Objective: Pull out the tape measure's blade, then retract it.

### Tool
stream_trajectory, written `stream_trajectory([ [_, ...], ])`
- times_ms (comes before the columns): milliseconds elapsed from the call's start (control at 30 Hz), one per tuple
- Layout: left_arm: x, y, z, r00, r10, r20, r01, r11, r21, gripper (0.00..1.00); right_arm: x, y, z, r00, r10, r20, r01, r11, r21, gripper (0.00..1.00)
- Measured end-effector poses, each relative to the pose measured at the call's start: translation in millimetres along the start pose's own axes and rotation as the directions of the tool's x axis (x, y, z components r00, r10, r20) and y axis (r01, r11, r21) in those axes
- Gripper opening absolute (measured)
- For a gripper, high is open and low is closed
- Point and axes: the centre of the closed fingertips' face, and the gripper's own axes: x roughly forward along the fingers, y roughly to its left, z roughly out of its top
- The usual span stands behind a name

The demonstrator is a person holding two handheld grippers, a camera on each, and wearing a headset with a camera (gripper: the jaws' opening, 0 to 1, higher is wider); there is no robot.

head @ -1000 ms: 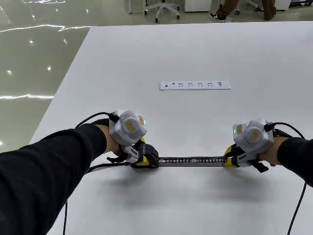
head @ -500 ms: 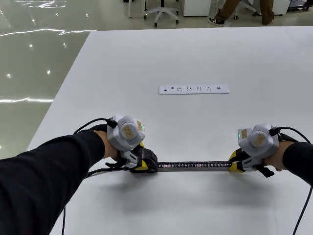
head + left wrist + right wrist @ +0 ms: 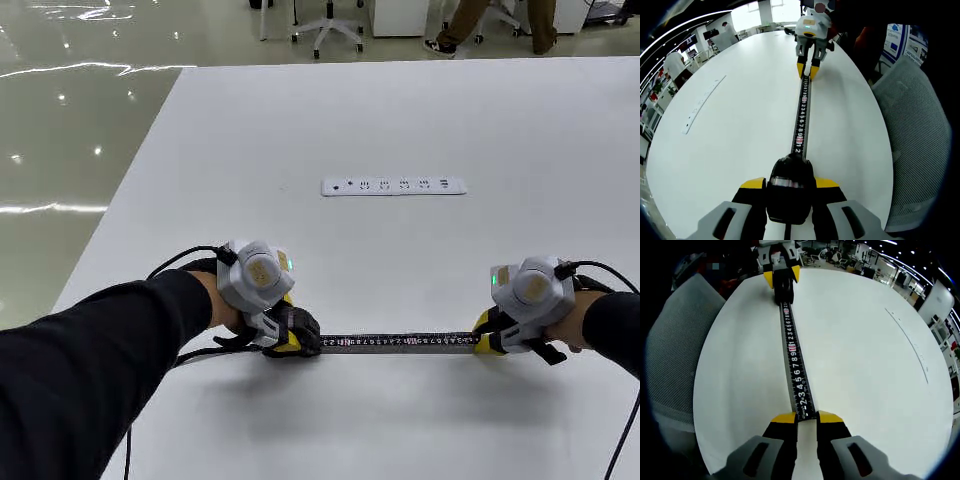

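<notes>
A black tape measure case rests on the white table near its front edge, clamped in my left gripper. Its dark numbered blade runs flat along the table to the right. The blade's end sits pinched between the yellow-tipped fingers of my right gripper. Each gripper view shows the other gripper at the far end of the blade: the right one and the left one with the case.
A white power strip lies flat on the table beyond the blade. Cables trail from both grippers toward the front edge. A mesh chair back stands beside the table. Office chairs and a person's legs are past the far edge.
My right gripper has moved further right with the blade's end, so more blade is out of the case. The left gripper has stayed in place; the head camera tilted slightly.
</notes>
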Motion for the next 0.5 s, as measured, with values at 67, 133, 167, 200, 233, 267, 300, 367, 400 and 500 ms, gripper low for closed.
stream_trajectory([
  [67,0.0,-0.1,0.1,1.0,0.001,-0.001,-0.001,1.0,0.001,0.31,0.0,0.0,0.3,1.0,0.002,-0.001,-0.002,1.0,0.0,0.09],
  [133,-0.1,0.2,-0.2,1.0,0.003,0.0,-0.003,1.0,0.0,0.31,-0.5,0.6,0.9,1.0,0.005,0.001,-0.005,1.0,0.005,0.09],
  [167,-0.2,0.0,-0.1,1.0,0.004,0.0,-0.004,1.0,0.0,0.31,-0.8,1.0,1.1,1.0,0.007,0.001,-0.007,1.0,0.009,0.09],
  [200,-0.2,-0.1,-0.1,1.0,0.005,0.0,-0.005,1.0,0.0,0.31,-0.4,0.5,1.2,1.0,0.01,0.001,-0.01,1.0,0.012,0.09],
  [233,-0.1,-0.3,-0.2,1.0,0.006,0.0,-0.006,1.0,-0.001,0.31,-0.5,0.6,0.9,0.9999,0.012,0.001,-0.012,1.0,0.017,0.09],
  [267,-0.1,-0.2,-0.1,1.0,0.007,0.002,-0.007,1.0,-0.001,0.31,-0.2,1.0,1.4,0.9999,0.012,0.001,-0.012,1.0,0.015,0.09],
  [300,-0.1,-0.5,0.0,1.0,0.008,0.003,-0.008,1.0,-0.002,0.31,-0.3,1.3,1.3,0.9999,0.012,-0.001,-0.012,1.0,0.017,0.1],
  [367,0.0,-0.6,0.2,0.9999,0.012,0.005,-0.012,1.0,0.0,0.32,-0.5,2.3,3.0,0.9999,0.009,-0.005,-0.009,1.0,0.017,0.1],
  [400,0.2,-0.7,0.2,0.9999,0.014,0.007,-0.014,1.0,0.005,0.32,-0.7,2.6,3.1,0.9999,0.006,-0.012,-0.006,1.0,0.003,0.1],
  [500,0.0,-0.1,1.2,0.9983,0.048,0.033,-0.049,0.998,0.039,0.32,-0.7,3.7,4.9,0.9994,-0.009,-0.032,0.008,1.0,-0.022,0.11],
])
